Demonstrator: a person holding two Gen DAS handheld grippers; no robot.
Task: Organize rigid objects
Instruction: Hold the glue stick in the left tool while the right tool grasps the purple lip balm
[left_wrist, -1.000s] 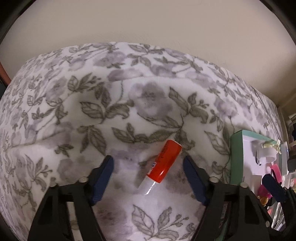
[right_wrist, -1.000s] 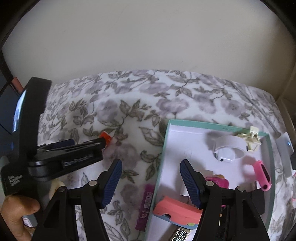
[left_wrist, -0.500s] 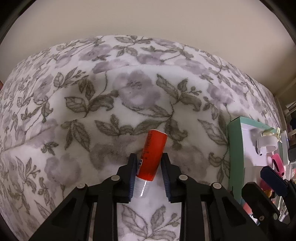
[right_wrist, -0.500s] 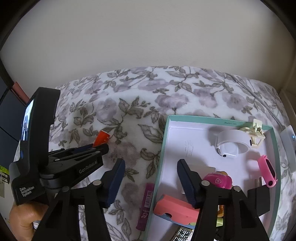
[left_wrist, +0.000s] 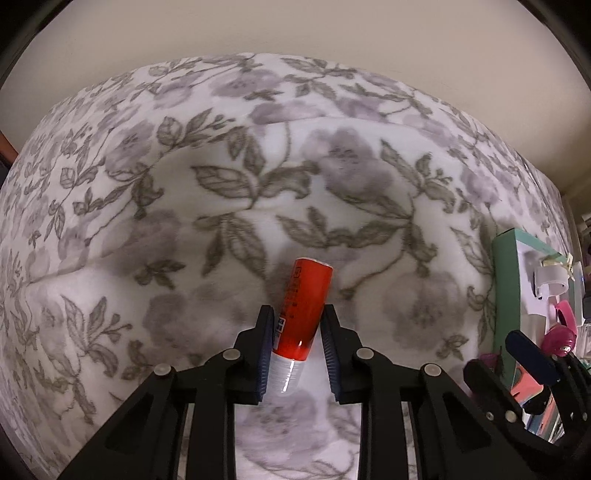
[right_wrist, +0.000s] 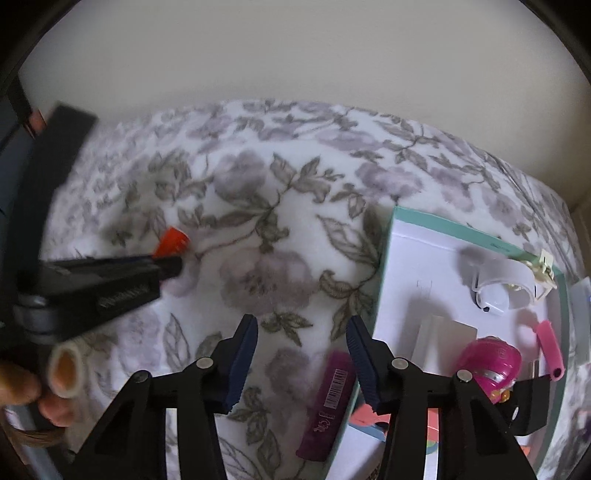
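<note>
Left wrist view: the red glue stick (left_wrist: 303, 312) sits clamped low in the left gripper (left_wrist: 297, 345) above the floral blanket (left_wrist: 184, 221), likely bound for the teal box (right_wrist: 424, 258); the right gripper (right_wrist: 301, 363) gapes with nothing in it beside a purple tube (right_wrist: 328, 406).

A plain cream wall (left_wrist: 332, 26) fills the far side of both views, smooth and unmarked. Below it a white blanket (left_wrist: 258, 177) printed with grey leaves and pale mauve flowers covers the whole surface, softly creased and rising in a low ridge toward the wall. Light is dim and even, with soft shadows. At the far left edge sits a dark panel with a reddish strip (right_wrist: 31, 122).
</note>
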